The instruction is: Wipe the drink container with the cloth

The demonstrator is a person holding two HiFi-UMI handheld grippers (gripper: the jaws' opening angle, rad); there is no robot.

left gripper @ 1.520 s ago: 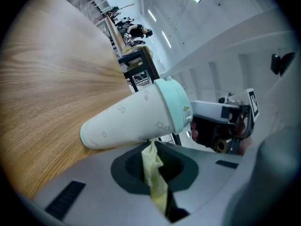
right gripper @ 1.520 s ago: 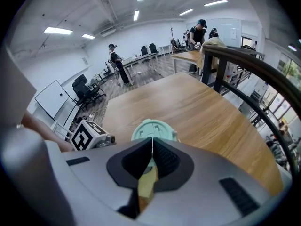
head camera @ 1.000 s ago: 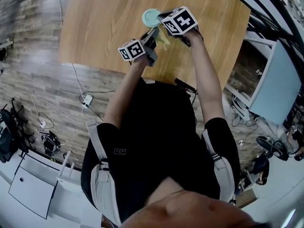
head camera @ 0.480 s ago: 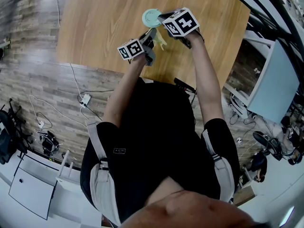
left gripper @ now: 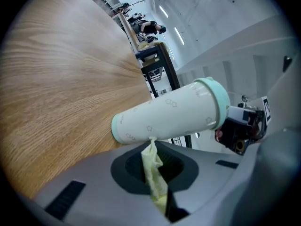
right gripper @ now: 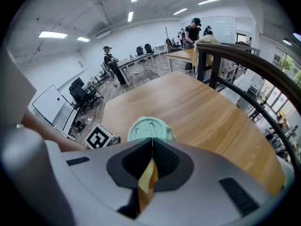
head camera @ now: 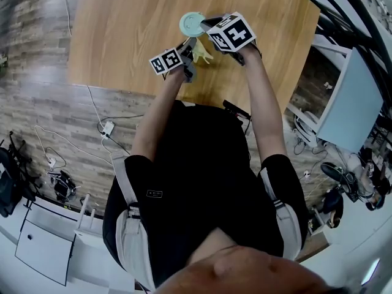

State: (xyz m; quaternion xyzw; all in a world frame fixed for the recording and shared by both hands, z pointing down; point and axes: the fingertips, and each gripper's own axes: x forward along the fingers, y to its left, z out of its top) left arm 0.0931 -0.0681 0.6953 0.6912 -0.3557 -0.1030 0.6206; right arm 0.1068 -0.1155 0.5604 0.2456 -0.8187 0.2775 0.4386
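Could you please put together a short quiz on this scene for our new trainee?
1. True or false: the left tool is open and empty.
2. What colour is the lid of the drink container? A) red B) mint green C) black
3. Fill in: the right tool is shut on the ____.

Key:
1. False: its jaws are pinched on the cloth.
2. B.
3. cloth: both tools grip it beside the drink container.
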